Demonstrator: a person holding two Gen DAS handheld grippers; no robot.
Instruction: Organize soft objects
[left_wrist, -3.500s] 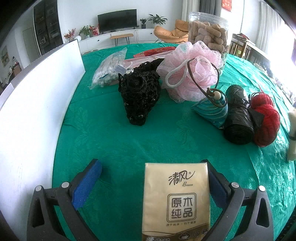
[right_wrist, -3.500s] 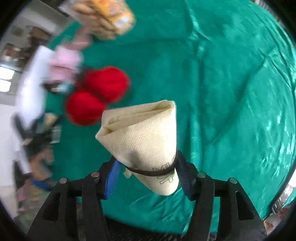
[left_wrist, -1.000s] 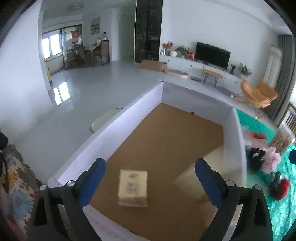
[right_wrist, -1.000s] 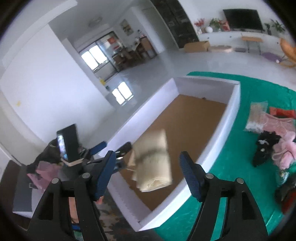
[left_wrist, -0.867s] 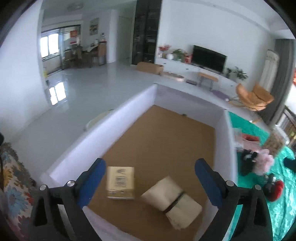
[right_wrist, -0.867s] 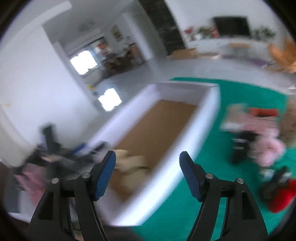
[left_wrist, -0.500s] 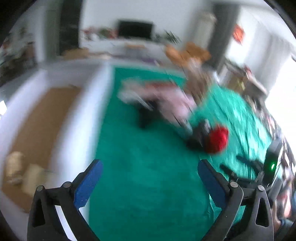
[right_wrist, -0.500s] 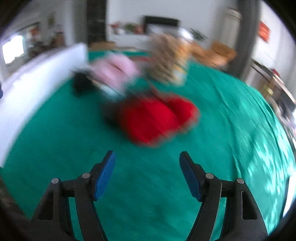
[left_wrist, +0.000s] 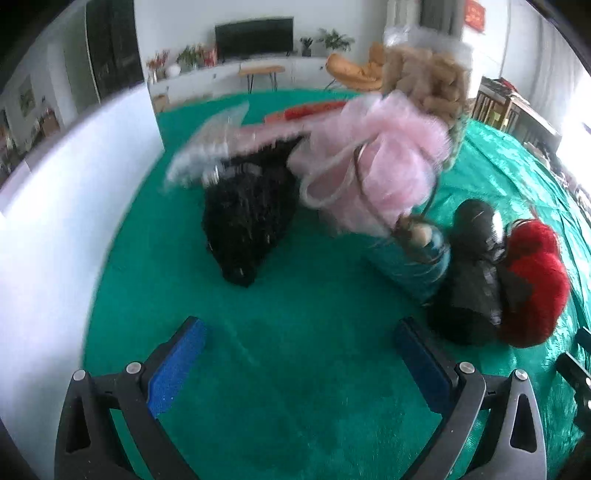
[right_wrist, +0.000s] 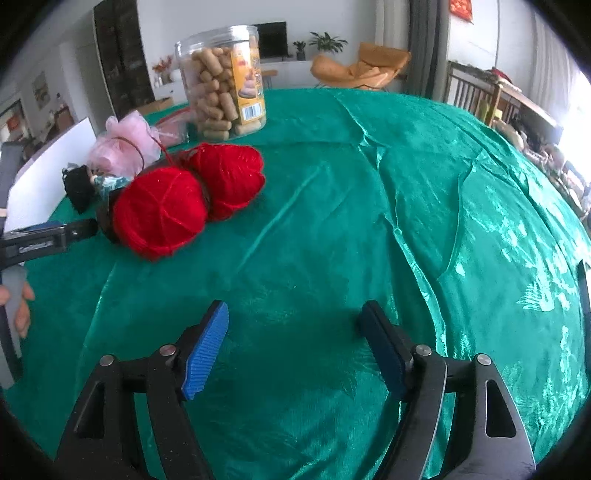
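I am holding my left tool (left_wrist: 301, 356) and right tool (right_wrist: 295, 341) released, the right having just widened, nothing between, above the table (right_wrist: 369, 221) near red yarn (right_wrist: 184, 199).

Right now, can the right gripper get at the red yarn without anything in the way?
Probably yes. The right gripper is open and empty, and only bare green cloth lies between it and the red yarn, ahead to its left.

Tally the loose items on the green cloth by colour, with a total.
Red: 2, the yarn balls and.
Black: 2, the knitted piece and bag roll.
Pink: 1, the mesh puff.
Teal: 1, the pouch.
Total: 6.
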